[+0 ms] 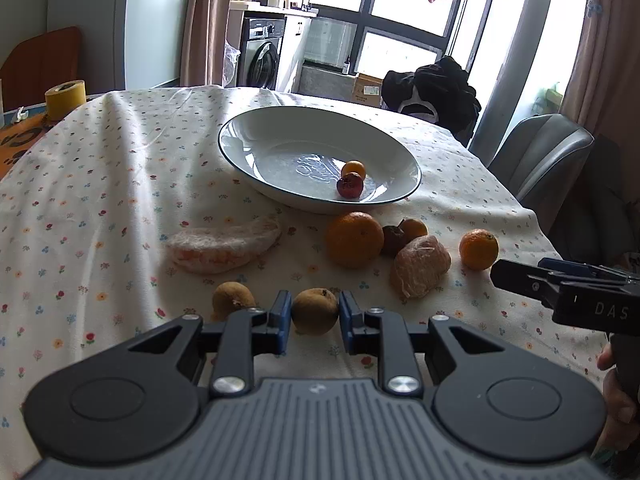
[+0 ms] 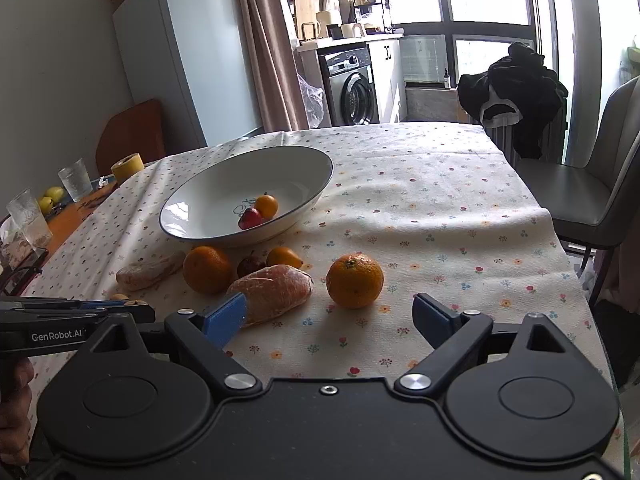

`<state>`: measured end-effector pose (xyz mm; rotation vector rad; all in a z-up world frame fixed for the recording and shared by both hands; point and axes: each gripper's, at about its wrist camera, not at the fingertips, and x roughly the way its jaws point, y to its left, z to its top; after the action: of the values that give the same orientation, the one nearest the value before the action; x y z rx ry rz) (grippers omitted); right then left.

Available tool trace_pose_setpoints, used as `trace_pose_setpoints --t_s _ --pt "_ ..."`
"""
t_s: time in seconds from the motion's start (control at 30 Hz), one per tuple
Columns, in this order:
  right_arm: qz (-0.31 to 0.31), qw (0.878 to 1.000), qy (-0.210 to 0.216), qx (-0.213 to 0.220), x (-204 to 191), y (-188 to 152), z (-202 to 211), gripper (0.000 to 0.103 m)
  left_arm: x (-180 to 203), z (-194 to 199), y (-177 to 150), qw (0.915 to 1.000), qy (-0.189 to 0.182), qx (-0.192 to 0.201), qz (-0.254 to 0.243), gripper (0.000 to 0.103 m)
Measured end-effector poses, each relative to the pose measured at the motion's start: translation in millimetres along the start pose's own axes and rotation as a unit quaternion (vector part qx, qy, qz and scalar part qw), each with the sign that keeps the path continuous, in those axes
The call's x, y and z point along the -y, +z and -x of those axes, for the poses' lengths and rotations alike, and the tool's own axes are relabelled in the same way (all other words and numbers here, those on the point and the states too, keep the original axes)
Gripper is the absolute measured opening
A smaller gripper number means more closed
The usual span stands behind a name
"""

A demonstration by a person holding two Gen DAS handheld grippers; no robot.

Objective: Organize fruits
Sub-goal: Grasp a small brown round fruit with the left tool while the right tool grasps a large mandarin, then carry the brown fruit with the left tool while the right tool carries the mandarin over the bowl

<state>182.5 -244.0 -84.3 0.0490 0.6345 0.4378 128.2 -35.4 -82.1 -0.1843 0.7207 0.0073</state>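
The left gripper (image 1: 314,316) brackets a round brown longan-like fruit (image 1: 315,311), blue pads just beside it, contact unclear. The right gripper (image 2: 328,318) gapes wide, empty, a bright orange mandarin (image 2: 355,280) just ahead between its fingers. Beyond sits the white dark-rimmed bowl (image 2: 304,160).

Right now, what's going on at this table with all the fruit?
A person is sorting fruit into the white bowl with two handheld grippers. The left gripper brackets a small brown fruit, not clearly clamped. The right gripper is open, near an orange. Two small fruits already lie in the bowl; the rest wait on the tablecloth.
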Motion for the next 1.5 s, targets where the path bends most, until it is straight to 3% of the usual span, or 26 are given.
trace_pose_setpoints --t_s 0.5,0.53,0.63,1.5 --pt "-0.006 1.000 -0.015 -0.020 7 14 -33 0.070 -5 -12 23 1.0000 0.002 -0.003 0.000 0.024" --pt "-0.007 1.000 -0.014 -0.022 8 14 -35 0.065 -5 -12 25 1.0000 0.002 -0.002 0.000 0.024" --pt "-0.013 0.999 -0.018 -0.034 11 16 -41 0.037 -7 -12 29 1.0000 0.002 0.002 0.001 0.024" --pt "0.006 1.000 0.007 0.011 -23 55 -33 0.036 -26 -3 69 0.9987 0.022 0.045 -0.002 0.024"
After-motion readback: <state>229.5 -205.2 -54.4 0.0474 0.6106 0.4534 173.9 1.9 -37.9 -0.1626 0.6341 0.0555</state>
